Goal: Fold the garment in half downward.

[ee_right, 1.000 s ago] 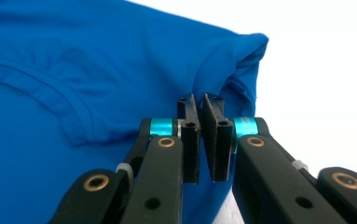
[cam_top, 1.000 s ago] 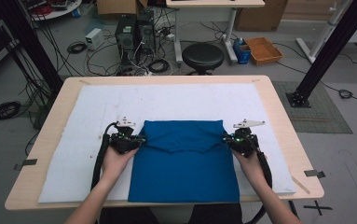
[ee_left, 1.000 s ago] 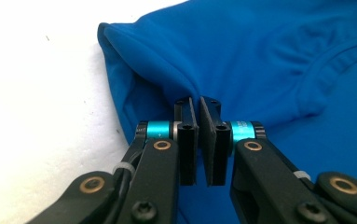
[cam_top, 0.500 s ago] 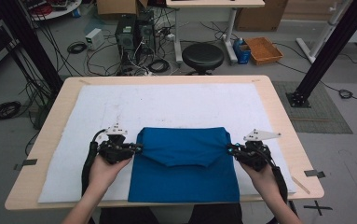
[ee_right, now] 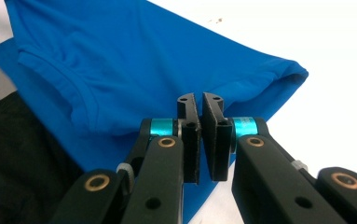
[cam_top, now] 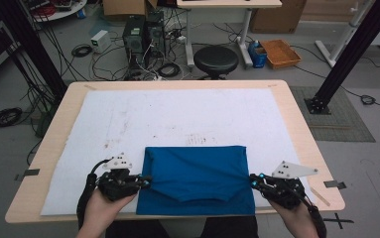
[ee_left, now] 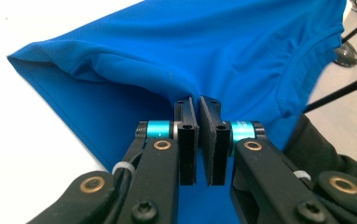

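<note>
Folding: blue shirt [cam_top: 197, 178] on the white mat [cam_top: 177, 119], near edge of the bench [cam_top: 296, 119], collar half doubled toward the person.
Grip: left gripper [cam_top: 145, 182] and right gripper [cam_top: 253, 181] each clamped on a shirt side edge.
Next: probably lay the fold flat, then let go.
Obstacles: none nearby; stool [cam_top: 216, 59] stands beyond.

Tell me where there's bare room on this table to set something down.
The white mat is bare from the table's far edge to the blue shirt, and along both sides. It is crowded at the near edge, where the left gripper and right gripper pinch the shirt.
</note>
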`<state>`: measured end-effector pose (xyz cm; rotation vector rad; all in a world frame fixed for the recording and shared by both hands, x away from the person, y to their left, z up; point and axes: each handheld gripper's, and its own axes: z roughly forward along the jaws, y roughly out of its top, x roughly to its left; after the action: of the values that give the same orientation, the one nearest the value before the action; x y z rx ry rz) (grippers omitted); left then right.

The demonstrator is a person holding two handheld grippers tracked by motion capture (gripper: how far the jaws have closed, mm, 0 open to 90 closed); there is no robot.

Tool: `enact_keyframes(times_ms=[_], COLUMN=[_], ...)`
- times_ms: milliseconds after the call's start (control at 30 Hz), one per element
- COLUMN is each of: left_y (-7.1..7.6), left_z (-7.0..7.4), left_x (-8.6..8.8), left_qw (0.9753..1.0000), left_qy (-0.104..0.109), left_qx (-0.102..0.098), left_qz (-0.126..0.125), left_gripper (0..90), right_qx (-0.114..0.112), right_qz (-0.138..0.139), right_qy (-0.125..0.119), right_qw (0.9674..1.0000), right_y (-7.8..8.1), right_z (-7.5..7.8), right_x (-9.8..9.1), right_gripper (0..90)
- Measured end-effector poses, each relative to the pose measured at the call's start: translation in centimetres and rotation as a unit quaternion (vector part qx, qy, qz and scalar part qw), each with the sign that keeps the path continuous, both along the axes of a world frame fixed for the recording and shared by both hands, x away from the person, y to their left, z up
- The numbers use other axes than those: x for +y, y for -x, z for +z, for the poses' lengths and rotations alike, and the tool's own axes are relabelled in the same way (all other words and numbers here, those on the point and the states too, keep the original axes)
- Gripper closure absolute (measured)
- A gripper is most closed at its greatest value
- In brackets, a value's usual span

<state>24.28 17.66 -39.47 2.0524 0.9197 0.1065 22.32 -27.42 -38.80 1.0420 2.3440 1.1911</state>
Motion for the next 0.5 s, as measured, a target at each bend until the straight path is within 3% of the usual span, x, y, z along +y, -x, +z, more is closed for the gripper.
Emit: enact_keyframes(times_ms=[267,500], left_y=[1.8,1.8], left_z=[-1.2,-2.1], left_x=[-0.1,0.3], left_qw=[0.9998,0.9996], left_qy=[-0.012,-0.020], left_qx=[0.014,0.022], left_qz=[-0.006,-0.002], left_gripper=[85.4,85.3], right_qx=[-0.002,0.001], right_qz=[0.016,0.021], right_qy=[0.026,0.043], right_qw=[0.9995,0.9988], right_y=[1.8,2.3], right_z=[-0.9,-1.7], right_x=[0.7,1.0], right_gripper=[86.3,86.3])
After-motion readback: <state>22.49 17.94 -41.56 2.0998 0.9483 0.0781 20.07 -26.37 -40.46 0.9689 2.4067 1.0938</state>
